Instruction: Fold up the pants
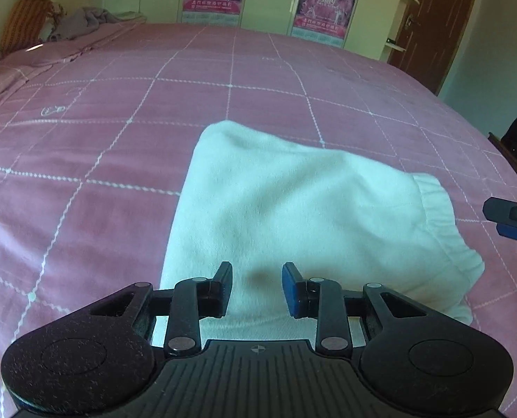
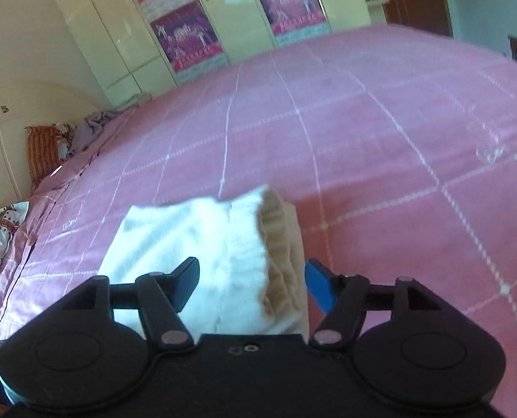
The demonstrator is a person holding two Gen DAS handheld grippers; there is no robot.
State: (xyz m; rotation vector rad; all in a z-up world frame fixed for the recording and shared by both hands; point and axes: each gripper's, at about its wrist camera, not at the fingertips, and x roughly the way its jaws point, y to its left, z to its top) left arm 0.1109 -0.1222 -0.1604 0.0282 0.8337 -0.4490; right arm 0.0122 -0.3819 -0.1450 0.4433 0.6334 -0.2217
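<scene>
Left gripper (image 1: pixel 257 289) fingers parted, empty, over folded white pants (image 1: pixel 293 216); right gripper (image 2: pixel 253 284) fingers wider, released.

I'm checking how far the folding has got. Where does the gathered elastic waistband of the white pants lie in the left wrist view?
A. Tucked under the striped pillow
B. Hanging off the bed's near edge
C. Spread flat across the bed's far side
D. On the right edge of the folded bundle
D: the ruffled waistband runs down the right edge of the folded white pants on the pink bedspread.
</scene>
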